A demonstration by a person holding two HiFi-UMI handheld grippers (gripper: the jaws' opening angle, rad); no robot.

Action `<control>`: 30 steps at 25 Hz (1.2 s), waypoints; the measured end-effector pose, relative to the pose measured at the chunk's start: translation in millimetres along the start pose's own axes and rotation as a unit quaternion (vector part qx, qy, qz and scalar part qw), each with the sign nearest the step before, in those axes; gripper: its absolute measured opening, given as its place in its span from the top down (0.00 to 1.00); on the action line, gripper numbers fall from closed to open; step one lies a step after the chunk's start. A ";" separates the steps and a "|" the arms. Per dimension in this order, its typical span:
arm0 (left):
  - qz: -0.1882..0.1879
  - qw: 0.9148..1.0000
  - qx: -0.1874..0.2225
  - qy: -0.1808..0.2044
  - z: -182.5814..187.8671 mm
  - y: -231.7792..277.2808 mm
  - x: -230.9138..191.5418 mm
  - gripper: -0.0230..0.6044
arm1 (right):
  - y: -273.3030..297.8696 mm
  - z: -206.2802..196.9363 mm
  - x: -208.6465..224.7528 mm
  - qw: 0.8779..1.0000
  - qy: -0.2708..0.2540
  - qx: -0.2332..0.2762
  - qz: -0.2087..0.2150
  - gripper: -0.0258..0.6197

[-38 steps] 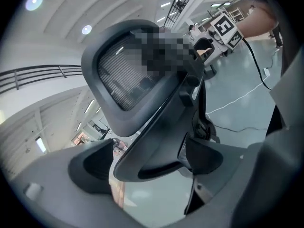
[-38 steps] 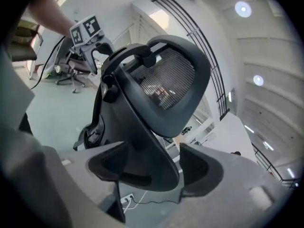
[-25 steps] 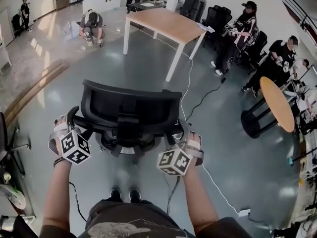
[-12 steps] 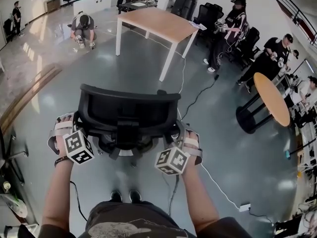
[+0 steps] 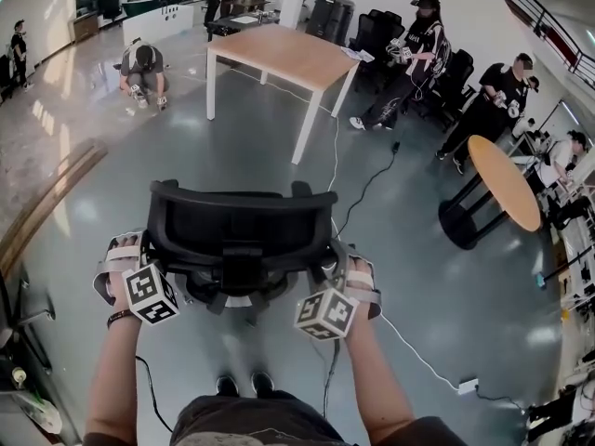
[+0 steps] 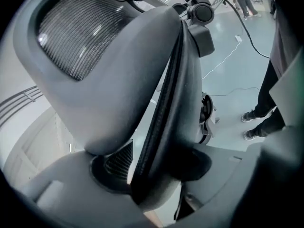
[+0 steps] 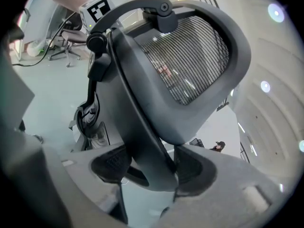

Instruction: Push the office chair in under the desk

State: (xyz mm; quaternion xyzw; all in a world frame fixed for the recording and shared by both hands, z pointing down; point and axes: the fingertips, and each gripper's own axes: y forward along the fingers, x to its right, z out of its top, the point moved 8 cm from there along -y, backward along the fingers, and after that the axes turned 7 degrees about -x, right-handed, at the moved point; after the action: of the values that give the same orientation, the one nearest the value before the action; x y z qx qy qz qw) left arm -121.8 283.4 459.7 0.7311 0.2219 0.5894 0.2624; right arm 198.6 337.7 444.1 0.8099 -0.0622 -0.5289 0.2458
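Observation:
The black mesh-backed office chair stands on the grey floor in front of me, its back toward me. The wooden desk with white legs is farther off, with open floor between them. My left gripper is at the backrest's left edge; its jaws have just been closing and now press on that edge of the chair back. My right gripper is shut on the right edge of the chair back, which fills the gap between its pads. My feet show below the seat.
A cable runs across the floor to the right of the chair, ending at a power strip. A round wooden table stands at the right. Several people stand beyond it, and one person crouches at the far left.
The left gripper has rolled and its jaws have closed onto the backrest's left edge. The right gripper stays on the right edge. The view has shifted a little.

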 end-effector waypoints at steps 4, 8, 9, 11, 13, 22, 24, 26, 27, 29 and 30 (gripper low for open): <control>-0.002 1.000 0.009 0.005 -0.2 8.9 -1.1 0.54 | 3.1 0.1 -3.7 1.000 0.006 -0.005 -0.008 0.55; -0.002 1.000 0.015 0.012 -1.7 30.7 0.1 0.55 | 18.0 0.9 -11.7 1.000 0.011 -0.020 -0.012 0.55; -0.003 1.000 0.017 0.012 -2.0 37.1 -2.5 0.55 | 23.8 3.5 -11.6 1.000 0.011 -0.024 -0.013 0.55; -0.003 1.000 0.022 0.015 -2.1 49.2 -20.1 0.55 | 37.0 15.6 -2.4 0.999 0.013 -0.029 -0.012 0.55; 0.000 1.000 0.026 0.018 2.6 57.9 -42.1 0.55 | 47.9 25.4 13.8 0.999 0.015 -0.031 -0.013 0.55; 0.010 0.999 0.030 0.025 8.2 85.8 -79.4 0.56 | 80.3 43.1 37.6 1.000 0.020 -0.007 -0.020 0.55; -0.003 0.999 0.035 0.028 5.1 92.6 -82.8 0.59 | 88.1 48.3 39.1 1.000 0.016 -0.001 -0.021 0.55; -0.009 0.999 0.036 0.027 1.2 98.0 -86.9 0.61 | 96.2 55.0 41.0 1.000 0.013 0.002 -0.020 0.55; -0.006 0.999 0.034 0.026 -1.0 100.6 -91.0 0.61 | 100.7 59.8 42.7 1.000 0.013 0.001 -0.019 0.55; 0.002 0.999 0.030 0.025 -4.9 107.4 -102.2 0.61 | 110.7 69.9 46.8 1.000 0.016 0.004 -0.020 0.55; 0.004 0.999 0.029 0.025 -5.9 112.1 -107.3 0.61 | 116.3 73.4 48.8 1.000 0.016 0.008 -0.020 0.55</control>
State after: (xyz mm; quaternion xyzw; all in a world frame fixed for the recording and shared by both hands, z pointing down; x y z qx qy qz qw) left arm -148.0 130.5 453.0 0.7246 0.2428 0.6013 0.2331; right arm 173.1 194.4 434.3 0.8214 -0.0457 -0.5199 0.2300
